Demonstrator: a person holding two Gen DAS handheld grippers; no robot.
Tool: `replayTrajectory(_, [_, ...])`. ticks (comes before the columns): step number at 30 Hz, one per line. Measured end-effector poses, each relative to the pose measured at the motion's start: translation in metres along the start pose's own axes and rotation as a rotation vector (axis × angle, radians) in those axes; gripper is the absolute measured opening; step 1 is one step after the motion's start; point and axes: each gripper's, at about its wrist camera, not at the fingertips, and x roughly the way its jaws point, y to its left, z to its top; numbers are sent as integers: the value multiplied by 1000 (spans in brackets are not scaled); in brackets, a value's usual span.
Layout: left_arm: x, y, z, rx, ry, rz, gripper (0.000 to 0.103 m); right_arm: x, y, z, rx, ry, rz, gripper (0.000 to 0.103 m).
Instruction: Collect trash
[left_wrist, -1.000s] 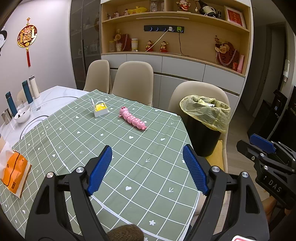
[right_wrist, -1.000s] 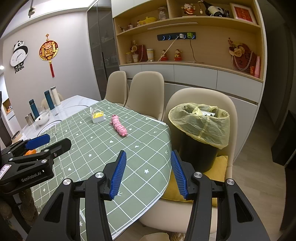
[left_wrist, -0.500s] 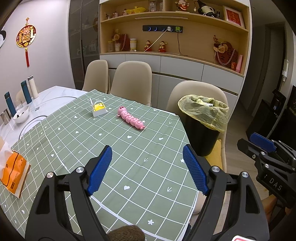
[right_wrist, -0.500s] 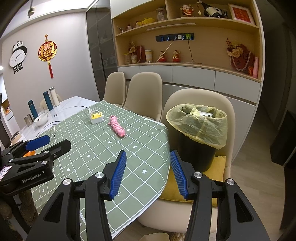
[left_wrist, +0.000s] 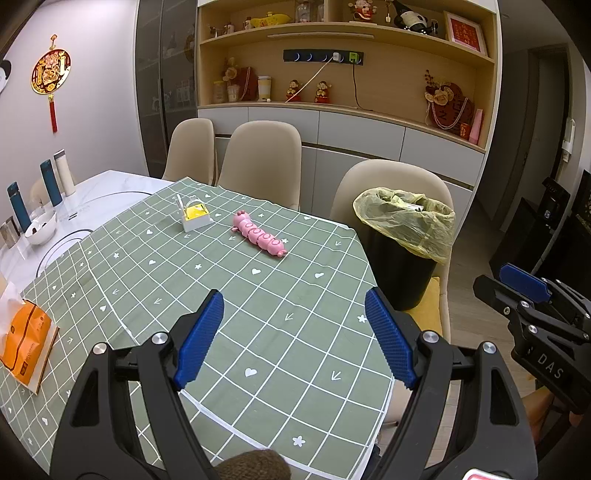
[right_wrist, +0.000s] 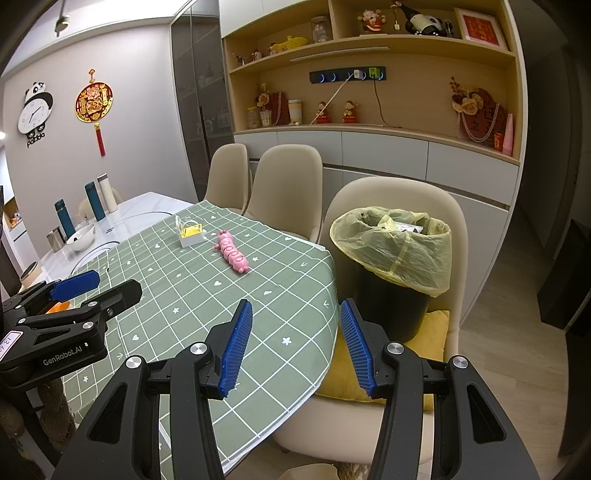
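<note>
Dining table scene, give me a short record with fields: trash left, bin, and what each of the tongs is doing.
trash on table: pink caterpillar toy; small white box with yellow inside
surface: green checked tablecloth
bin: black, yellow liner, standing on a beige chair beside the table
left tongs: open, empty, above the cloth
right tongs: open, empty, at the table edge

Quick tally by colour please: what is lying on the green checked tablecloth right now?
Pink segmented caterpillar toy: 1
White box with yellow inside: 1
Orange packet on white tissue: 1
Total: 3
</note>
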Motion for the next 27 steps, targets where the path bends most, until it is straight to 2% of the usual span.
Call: replayTrajectory(27, [1, -2, -1, 7, -4, -8, 75, -1, -3, -2, 5, 4, -4, 47])
